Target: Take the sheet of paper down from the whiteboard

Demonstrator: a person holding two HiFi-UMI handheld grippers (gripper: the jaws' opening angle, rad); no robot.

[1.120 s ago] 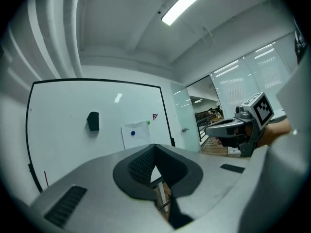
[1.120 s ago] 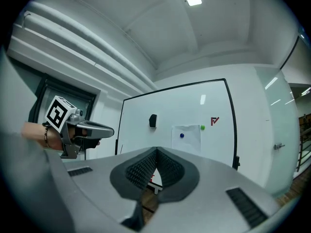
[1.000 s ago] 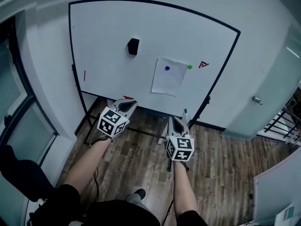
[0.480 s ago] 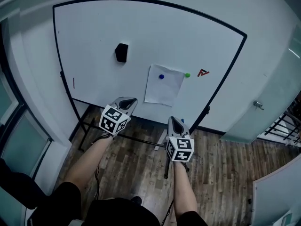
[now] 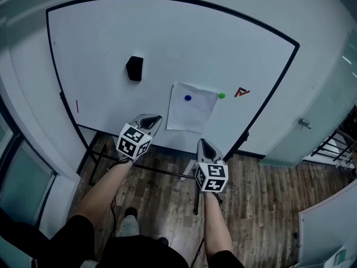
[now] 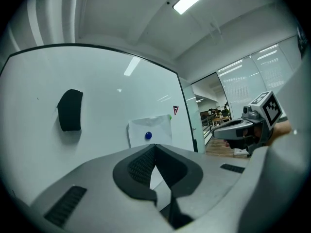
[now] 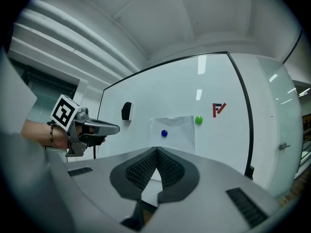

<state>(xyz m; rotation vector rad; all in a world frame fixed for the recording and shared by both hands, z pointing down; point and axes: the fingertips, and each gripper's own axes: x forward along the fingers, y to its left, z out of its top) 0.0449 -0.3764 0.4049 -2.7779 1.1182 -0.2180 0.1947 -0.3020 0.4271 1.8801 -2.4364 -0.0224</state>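
Your left gripper point(image 5: 153, 118) and right gripper point(image 5: 202, 142) are clenched empty; open one before reaching the blue magnet point(image 5: 188, 98) (pinning the sheet of paper point(image 5: 191, 116)).

The grey left gripper point(image 6: 155, 148), jaws pressed together and empty, faces a black-framed whiteboard point(image 6: 107, 81) bearing a white sheet of paper point(image 6: 159, 126) pinned by a round blue magnet point(image 6: 148, 136), with a black block eraser point(image 6: 69, 110) to its left and the right gripper point(image 6: 218, 133) alongside.
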